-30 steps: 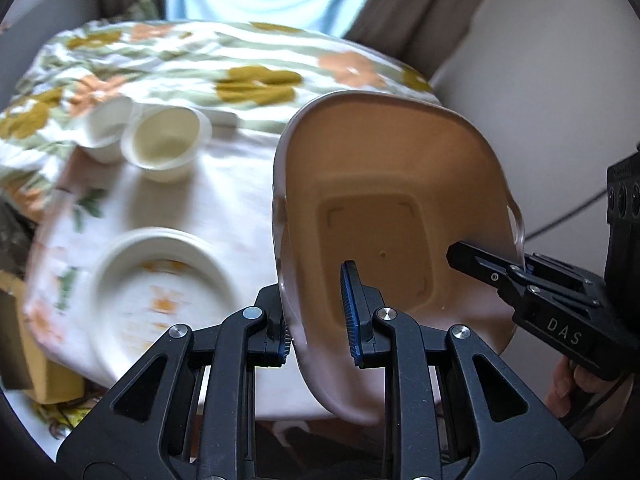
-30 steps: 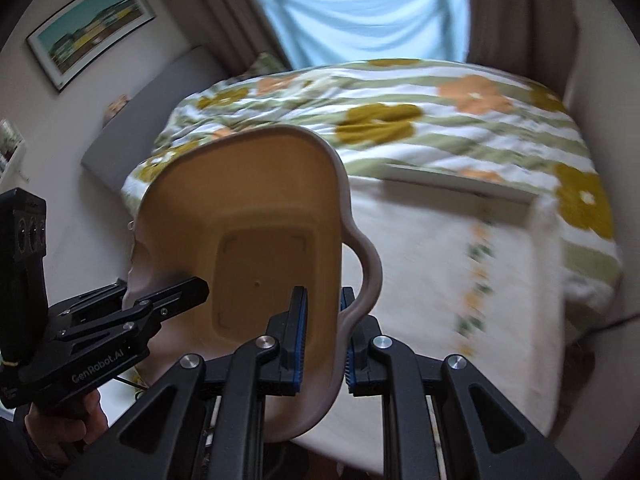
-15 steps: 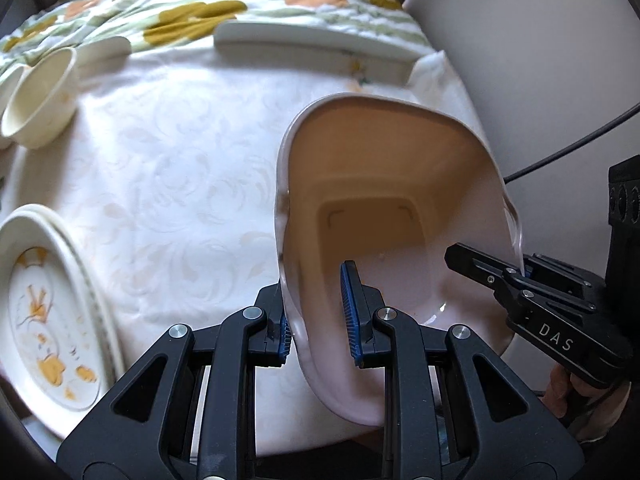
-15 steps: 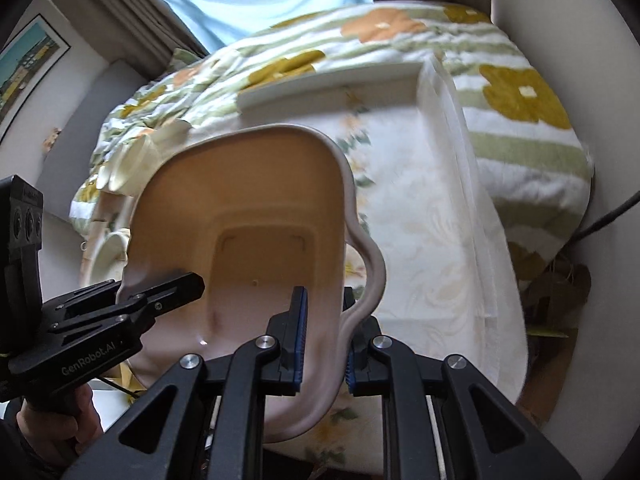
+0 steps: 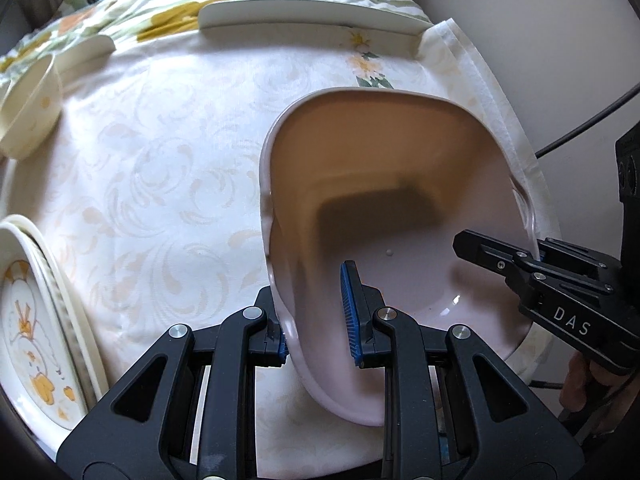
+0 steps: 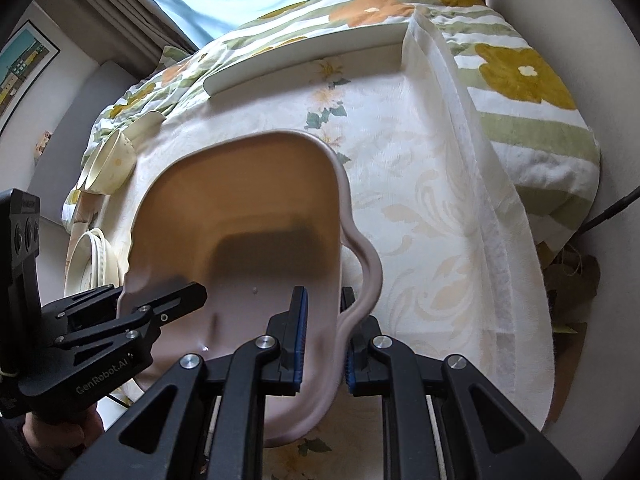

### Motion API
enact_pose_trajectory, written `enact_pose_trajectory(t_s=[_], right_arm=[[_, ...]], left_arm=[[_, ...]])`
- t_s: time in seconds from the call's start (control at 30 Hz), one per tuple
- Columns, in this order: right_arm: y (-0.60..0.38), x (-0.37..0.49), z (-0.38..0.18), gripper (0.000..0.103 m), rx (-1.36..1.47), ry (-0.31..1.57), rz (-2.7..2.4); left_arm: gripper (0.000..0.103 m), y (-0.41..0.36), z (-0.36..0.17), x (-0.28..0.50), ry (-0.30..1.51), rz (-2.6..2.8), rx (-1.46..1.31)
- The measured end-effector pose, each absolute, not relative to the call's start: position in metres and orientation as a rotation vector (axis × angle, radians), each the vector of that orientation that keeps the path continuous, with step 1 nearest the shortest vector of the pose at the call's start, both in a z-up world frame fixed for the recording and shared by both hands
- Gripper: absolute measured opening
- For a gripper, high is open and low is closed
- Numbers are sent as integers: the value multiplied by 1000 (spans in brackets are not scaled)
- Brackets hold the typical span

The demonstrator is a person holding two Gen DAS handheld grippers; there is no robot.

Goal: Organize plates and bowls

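A pale pink square dish (image 5: 400, 184) with wavy side handles hangs tilted, low over the white tablecloth (image 5: 160, 160) near its right edge. My left gripper (image 5: 316, 320) is shut on the dish's left rim, one blue pad inside and one outside. My right gripper (image 6: 322, 336) is shut on the opposite handle rim of the dish (image 6: 248, 200). Each gripper shows in the other's view: the right gripper (image 5: 520, 264) and the left gripper (image 6: 160, 304). A dark shadow shows through the dish's base. Whether the base touches the cloth I cannot tell.
Stacked plates (image 5: 28, 320) with an orange pattern lie at the table's left edge. A cream bowl (image 5: 28, 112) stands further back on the left. A long white plate (image 5: 312, 16) lies along the far edge against floral bedding (image 6: 520, 68). A wall is close on the right.
Both grippers have come down with the dish, from high over the table to just above the cloth near its right edge. A dark shadow now shows under the base.
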State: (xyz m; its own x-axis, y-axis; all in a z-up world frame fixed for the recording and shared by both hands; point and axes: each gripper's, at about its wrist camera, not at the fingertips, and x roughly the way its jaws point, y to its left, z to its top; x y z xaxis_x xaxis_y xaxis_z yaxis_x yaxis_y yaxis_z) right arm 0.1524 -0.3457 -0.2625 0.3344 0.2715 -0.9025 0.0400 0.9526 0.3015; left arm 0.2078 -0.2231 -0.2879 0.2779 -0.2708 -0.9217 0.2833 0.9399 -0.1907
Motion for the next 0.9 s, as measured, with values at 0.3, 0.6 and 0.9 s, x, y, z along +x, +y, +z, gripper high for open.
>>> enact_pose_trajectory(t_s=[0.3, 0.6, 0.9], right_arm=[[-354, 151, -267, 14, 379, 1228, 148], [-372, 145, -272, 56, 558, 1199, 145], [-372, 143, -260, 56, 544, 1181, 130]], left_arm=[[19, -232, -297, 214, 1261, -345, 79], [59, -237, -300, 211, 1262, -366, 86], [75, -235, -285, 203, 1221, -357, 99]])
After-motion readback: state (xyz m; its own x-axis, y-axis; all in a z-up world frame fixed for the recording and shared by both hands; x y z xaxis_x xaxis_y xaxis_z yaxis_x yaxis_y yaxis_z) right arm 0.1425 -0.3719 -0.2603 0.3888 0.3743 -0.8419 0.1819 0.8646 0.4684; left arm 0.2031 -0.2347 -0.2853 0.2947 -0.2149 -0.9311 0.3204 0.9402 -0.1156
